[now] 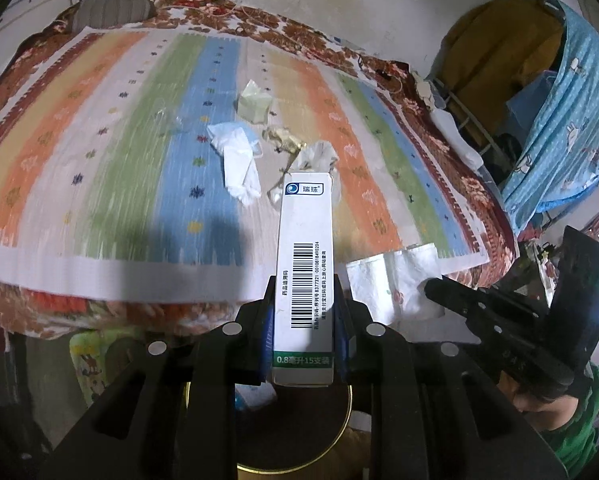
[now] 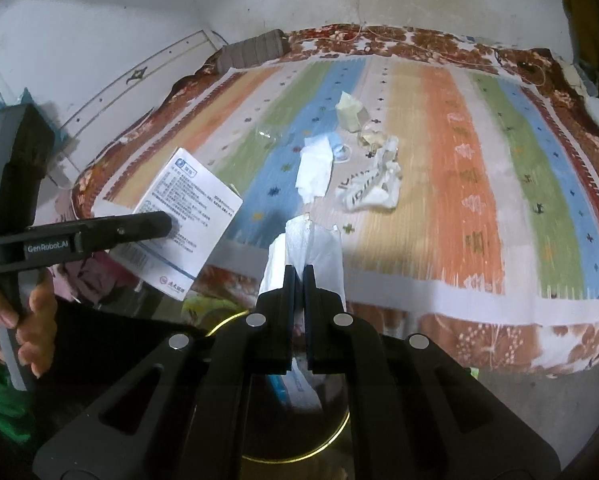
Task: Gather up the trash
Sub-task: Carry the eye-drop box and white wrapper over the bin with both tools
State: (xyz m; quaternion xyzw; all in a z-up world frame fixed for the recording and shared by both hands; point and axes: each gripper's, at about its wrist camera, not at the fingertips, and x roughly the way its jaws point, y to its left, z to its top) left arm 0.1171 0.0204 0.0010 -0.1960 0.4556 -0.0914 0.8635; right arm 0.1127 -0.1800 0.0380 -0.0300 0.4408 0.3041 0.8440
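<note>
My left gripper is shut on a white medicine box with a barcode, held upright over a round bin with a gold rim; the box also shows in the right wrist view. My right gripper is shut on a white tissue, also over the bin; the tissue also shows in the left wrist view. More trash lies mid-bed: a white tissue, a crumpled printed bag, a pale yellow wrapper.
The striped bedspread covers a bed against a white wall. A grey pillow lies at the far left corner. A rack with blue and yellow cloth stands right of the bed. A clear plastic scrap lies on the bedspread.
</note>
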